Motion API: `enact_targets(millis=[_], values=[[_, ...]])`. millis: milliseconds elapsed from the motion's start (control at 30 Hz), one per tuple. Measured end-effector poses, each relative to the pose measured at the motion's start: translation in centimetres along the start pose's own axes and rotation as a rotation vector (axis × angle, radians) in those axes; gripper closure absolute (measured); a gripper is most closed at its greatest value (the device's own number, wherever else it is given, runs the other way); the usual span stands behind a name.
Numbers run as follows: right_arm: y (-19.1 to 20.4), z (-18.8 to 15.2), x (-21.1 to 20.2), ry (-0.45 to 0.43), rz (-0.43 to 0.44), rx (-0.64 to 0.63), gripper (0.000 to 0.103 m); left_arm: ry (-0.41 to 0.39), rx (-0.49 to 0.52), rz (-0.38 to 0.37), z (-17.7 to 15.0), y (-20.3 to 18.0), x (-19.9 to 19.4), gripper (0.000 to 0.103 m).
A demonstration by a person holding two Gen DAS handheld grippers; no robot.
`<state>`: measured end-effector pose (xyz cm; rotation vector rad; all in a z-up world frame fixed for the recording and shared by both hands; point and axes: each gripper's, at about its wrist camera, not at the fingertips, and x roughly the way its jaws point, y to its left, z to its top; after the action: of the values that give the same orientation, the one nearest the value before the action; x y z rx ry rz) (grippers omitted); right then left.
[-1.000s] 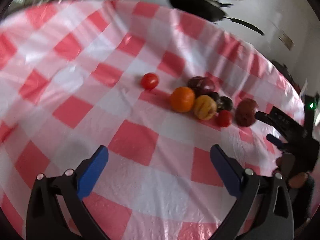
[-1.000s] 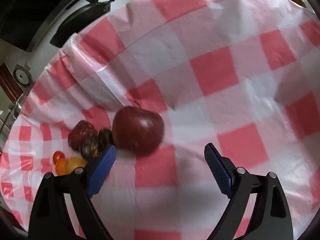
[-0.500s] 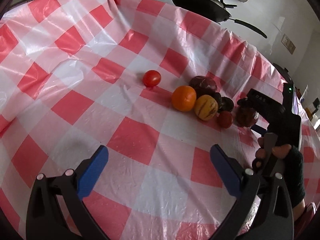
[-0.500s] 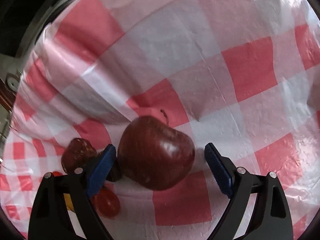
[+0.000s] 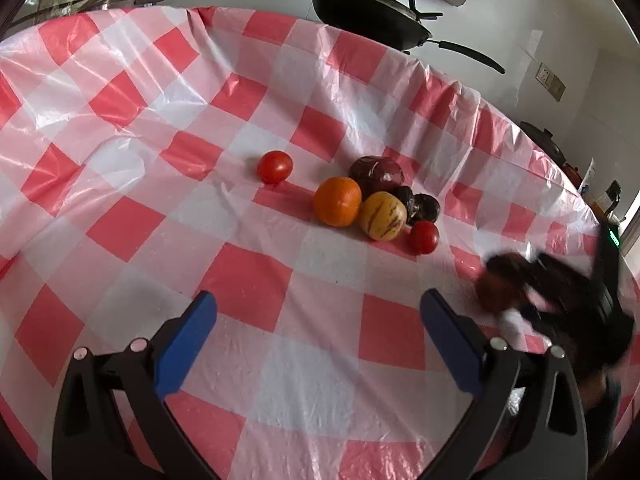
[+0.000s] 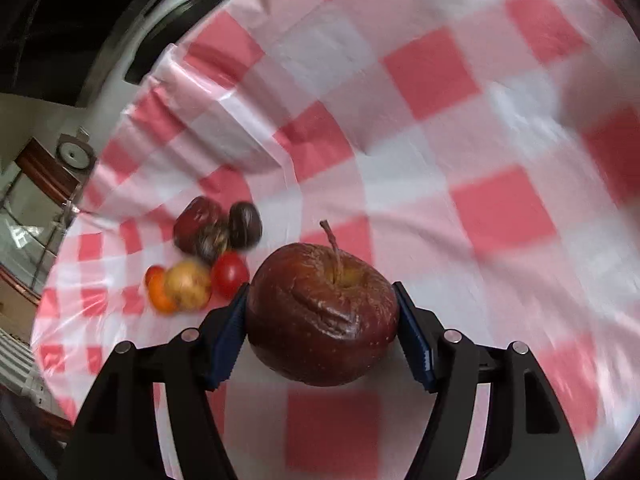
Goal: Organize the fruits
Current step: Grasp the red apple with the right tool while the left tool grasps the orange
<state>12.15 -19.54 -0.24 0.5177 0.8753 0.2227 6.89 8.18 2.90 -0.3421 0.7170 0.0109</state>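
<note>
The red-and-white checked plastic tablecloth (image 5: 256, 264) fills both views. Only the left wrist view shows the black wok (image 5: 368, 16) beyond it and the left gripper (image 5: 318, 324), wide and empty. Only the right wrist view shows clearly the wrinkled dark red apple (image 6: 322, 312) pressed between the closing right gripper's (image 6: 322, 332) blue pads, near the fruit cluster; from the left it is a blur.

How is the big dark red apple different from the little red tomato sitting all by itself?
The apple is much bigger than the lone tomato. The apple is dark red and wrinkled with a dent; the tomato is bright red, smooth and shiny. The apple sits between the blue fingers of the right gripper, which is closing on it; the tomato lies untouched on the checked tablecloth. Both are round and reddish.
</note>
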Motion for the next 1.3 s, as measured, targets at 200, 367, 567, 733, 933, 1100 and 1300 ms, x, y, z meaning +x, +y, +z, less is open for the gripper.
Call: enact_targets(millis=[200, 367, 567, 733, 933, 1100, 1300], values=[[-1.9, -2.4, -3.3, -0.050, 0.016, 0.037, 0.036, 0.074, -0.015, 0.012, 0.4, 0.1, 1.1, 0.001], [-2.3, -2.2, -3.5, -0.053, 0.007, 0.046, 0.036, 0.117, 0.032, 0.094, 1.0, -1.3, 2.8, 0.001], [-2.9, -2.0, -3.5, -0.046, 0.032, 0.075, 0.036, 0.171, 0.158, 0.218, 3.3, -4.8, 7.6, 0.001], [-2.8, -2.1, -3.4, -0.047, 0.026, 0.071, 0.036, 0.219, 0.267, 0.272, 5.1, -5.4, 10.8, 0.001], [-2.5, -2.1, -3.4, -0.050, 0.008, 0.061, 0.036, 0.242, 0.405, 0.210, 6.0, -5.2, 12.4, 0.001], [-2.3, -2.1, -3.4, -0.052, -0.006, 0.051, 0.036, 0.245, 0.444, 0.140, 7.2, -5.0, 13.9, 0.001], [-1.7, -2.2, -3.3, -0.055, -0.035, 0.021, 0.036, 0.273, 0.414, 0.102, 8.3, -4.5, 15.3, 0.001]])
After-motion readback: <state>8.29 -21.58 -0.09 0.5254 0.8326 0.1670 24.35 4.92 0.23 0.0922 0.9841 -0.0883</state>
